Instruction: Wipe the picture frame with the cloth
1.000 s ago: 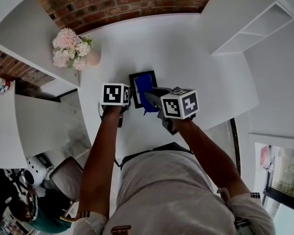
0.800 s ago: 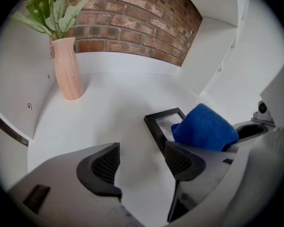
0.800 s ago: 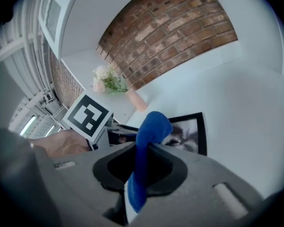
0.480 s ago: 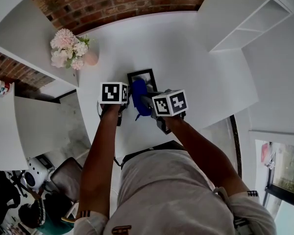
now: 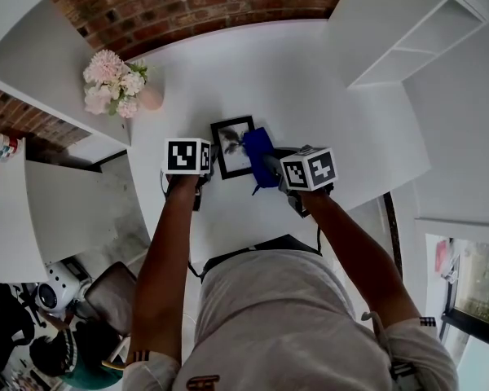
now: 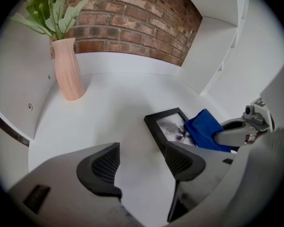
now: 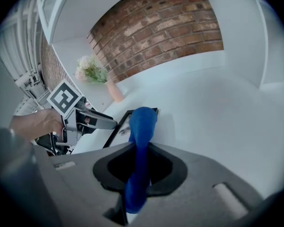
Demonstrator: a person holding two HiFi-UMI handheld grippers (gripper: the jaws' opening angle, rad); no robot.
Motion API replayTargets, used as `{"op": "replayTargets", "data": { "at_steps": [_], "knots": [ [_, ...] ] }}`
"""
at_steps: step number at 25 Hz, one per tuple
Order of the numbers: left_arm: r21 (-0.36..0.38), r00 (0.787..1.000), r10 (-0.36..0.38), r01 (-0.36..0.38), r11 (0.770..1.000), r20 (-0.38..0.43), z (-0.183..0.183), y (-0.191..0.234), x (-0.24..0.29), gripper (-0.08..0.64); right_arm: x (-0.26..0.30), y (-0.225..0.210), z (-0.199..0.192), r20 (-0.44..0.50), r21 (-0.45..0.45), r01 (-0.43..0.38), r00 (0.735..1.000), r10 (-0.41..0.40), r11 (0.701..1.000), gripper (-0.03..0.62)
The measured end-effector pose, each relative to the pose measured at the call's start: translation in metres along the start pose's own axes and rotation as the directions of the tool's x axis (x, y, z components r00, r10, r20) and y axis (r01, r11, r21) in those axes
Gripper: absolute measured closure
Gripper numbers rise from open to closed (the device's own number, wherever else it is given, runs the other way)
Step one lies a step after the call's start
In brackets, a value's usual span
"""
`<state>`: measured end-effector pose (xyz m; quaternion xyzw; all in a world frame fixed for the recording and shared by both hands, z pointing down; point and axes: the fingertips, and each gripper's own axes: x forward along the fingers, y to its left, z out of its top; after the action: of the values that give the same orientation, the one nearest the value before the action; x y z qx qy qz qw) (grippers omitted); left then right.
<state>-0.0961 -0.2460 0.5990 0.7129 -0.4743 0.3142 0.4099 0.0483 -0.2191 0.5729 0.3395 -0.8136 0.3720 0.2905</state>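
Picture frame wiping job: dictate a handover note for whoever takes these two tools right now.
Left tool: open and empty, beside the left edge of the black rectangular picture frame, which lies flat on the white table.
Right tool: shut on the blue cloth, whose free end sits at the frame's right edge.
Done: cloth gripped and brought to the frame; how much is wiped can't be told.
Left: wipe across glass and border, left tool probably steadying the frame.

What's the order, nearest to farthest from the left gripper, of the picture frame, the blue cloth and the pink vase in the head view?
1. picture frame, just right of the left gripper.
2. blue cloth, at the frame's right side, in the right gripper.
3. pink vase, far back on the left.
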Motion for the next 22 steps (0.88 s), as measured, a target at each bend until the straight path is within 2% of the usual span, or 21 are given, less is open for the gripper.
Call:
{"op": "replayTargets", "data": {
  "at_steps": [6,11,16,19,21,22],
  "knots": [
    [0.002,1.000,0.012,-0.012,1.000,0.003,0.001,0.000,-0.001,0.268,-0.017,-0.018,0.002,0.023,0.009,0.019,1.000,-0.020,1.000,0.543],
    [0.012,1.000,-0.005,0.005,1.000,-0.002,-0.002,-0.007,-0.004,0.268,-0.035,-0.010,0.022,0.093,-0.004,-0.019,0.995,0.020,1.000,0.543],
    [0.013,0.992,-0.078,0.077,0.997,0.098,0.016,-0.029,-0.027,0.268,-0.062,0.003,0.054,0.189,-0.073,-0.040,0.981,0.053,0.996,0.544],
    [0.035,0.971,-0.135,0.130,0.991,0.198,0.035,-0.047,-0.053,0.275,-0.079,0.013,0.075,0.246,-0.138,-0.030,0.967,0.063,0.990,0.543],
    [0.062,0.942,-0.180,0.169,0.984,0.284,0.050,-0.062,-0.075,0.287,-0.090,0.022,0.088,0.287,-0.180,-0.026,0.955,0.078,0.983,0.543],
    [0.078,0.920,-0.205,0.190,0.979,0.334,0.058,-0.069,-0.086,0.295,-0.095,0.027,0.094,0.309,-0.203,-0.027,0.947,0.090,0.979,0.543]
  ]
}}
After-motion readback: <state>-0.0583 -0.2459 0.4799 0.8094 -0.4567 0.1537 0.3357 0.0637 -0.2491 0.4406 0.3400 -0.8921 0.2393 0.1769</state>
